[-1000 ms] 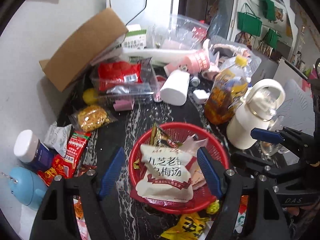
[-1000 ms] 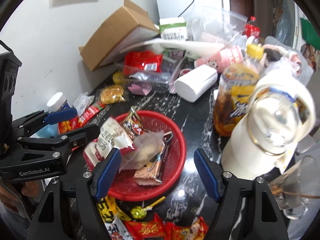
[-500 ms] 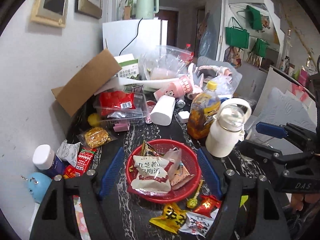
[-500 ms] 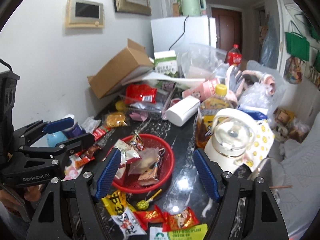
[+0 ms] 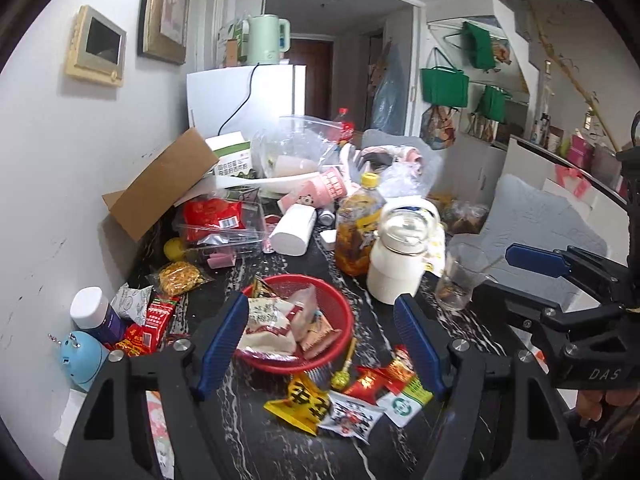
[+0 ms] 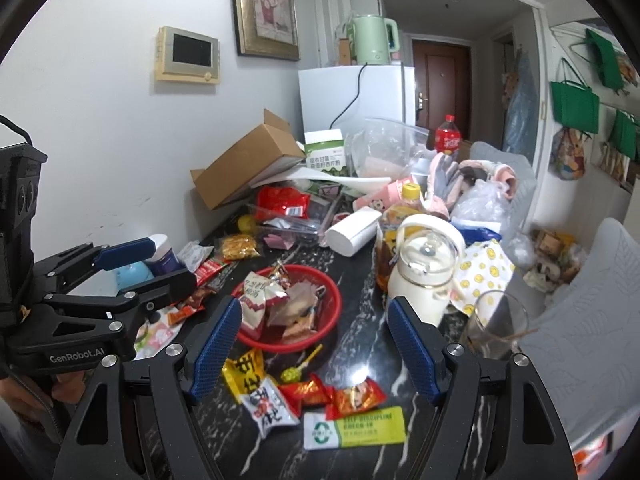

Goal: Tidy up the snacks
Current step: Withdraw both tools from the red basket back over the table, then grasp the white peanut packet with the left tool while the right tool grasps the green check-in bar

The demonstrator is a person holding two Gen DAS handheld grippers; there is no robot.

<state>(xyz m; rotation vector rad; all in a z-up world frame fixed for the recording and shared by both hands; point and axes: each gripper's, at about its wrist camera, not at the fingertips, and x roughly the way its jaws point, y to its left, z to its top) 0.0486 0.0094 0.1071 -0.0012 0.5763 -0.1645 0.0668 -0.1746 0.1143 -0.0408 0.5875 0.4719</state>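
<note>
A red mesh basket (image 5: 343, 309) (image 6: 330, 294) sits on the black marble table and holds several snack packets, a white one (image 5: 265, 320) on top. Loose packets lie in front of it: a yellow one (image 5: 301, 399) (image 6: 245, 370), red ones (image 6: 306, 393), a green-white one (image 6: 354, 427) and a green lollipop (image 6: 291, 374). My left gripper (image 5: 320, 346) is open and empty, high above the basket. My right gripper (image 6: 314, 346) is open and empty, above the loose packets.
A white kettle jug (image 5: 396, 264), a tea bottle (image 5: 356, 232) and a glass (image 6: 494, 326) stand right of the basket. More snacks (image 5: 152, 320), a blue-capped jar (image 5: 96, 314) and a cardboard box (image 5: 164, 184) are at the left. Clutter fills the back.
Both grippers have pulled back and up from the basket. The view has widened to show the loose packets at the front. Both stayed open.
</note>
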